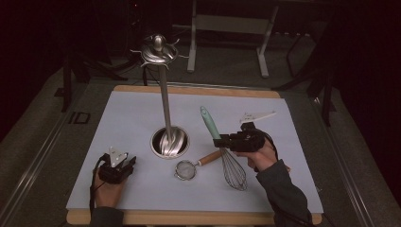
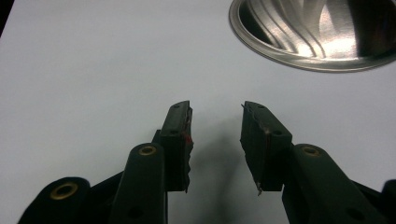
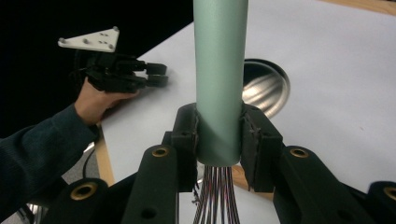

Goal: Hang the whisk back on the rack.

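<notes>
Gripped at the base of its mint-green handle, the whisk (image 1: 226,153) lies just right of the utensil stand's bowl-shaped base (image 1: 169,142), pinched by the right gripper (image 3: 218,135). It looks light, its wires springy, so the stiff, smooth handle seems the sound hold. Left gripper (image 2: 215,135) rests spread, empty.

right gripper (image 3: 218,135) clamping whisk's green handle (image 3: 219,70), wires below, left gripper (image 3: 156,74) beyond
</notes>
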### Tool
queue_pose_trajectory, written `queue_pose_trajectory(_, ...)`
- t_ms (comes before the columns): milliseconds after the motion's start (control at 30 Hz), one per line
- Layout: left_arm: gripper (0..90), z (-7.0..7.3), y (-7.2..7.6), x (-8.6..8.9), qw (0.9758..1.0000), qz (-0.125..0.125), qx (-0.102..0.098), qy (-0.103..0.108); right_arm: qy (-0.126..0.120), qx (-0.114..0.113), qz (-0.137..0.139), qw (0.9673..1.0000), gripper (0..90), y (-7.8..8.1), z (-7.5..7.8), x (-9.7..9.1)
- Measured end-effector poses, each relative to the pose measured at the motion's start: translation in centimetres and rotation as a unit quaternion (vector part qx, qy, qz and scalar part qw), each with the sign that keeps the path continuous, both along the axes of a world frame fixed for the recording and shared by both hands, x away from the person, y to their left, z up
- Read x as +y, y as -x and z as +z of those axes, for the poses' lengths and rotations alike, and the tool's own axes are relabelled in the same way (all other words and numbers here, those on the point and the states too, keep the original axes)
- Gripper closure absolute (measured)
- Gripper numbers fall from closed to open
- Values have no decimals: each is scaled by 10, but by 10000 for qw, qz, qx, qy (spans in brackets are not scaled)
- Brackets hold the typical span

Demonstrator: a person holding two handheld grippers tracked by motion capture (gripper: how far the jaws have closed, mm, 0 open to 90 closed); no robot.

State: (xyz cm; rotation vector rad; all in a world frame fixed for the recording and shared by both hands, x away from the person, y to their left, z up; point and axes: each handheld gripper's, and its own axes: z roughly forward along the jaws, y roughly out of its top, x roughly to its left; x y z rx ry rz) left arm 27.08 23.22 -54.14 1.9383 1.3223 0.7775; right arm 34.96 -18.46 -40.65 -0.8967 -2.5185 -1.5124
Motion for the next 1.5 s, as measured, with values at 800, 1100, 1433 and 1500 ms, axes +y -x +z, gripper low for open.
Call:
queue_pose_trajectory(800,629,0,0,1,10000,12,-4,34,-172,-476,363,9981,695,0,28,18)
queue_pose_trajectory(1100,629,0,0,1,10000,13,-4,37,-226,-625,447,9968,695,-1,39,24)
queue_pose_trajectory(1433,629,0,0,1,10000,11,-5,34,-324,-736,498,9955,695,0,49,31)
queue_pose_trajectory(1500,629,0,0,1,10000,13,-6,38,-328,-778,523,9951,695,0,52,33)
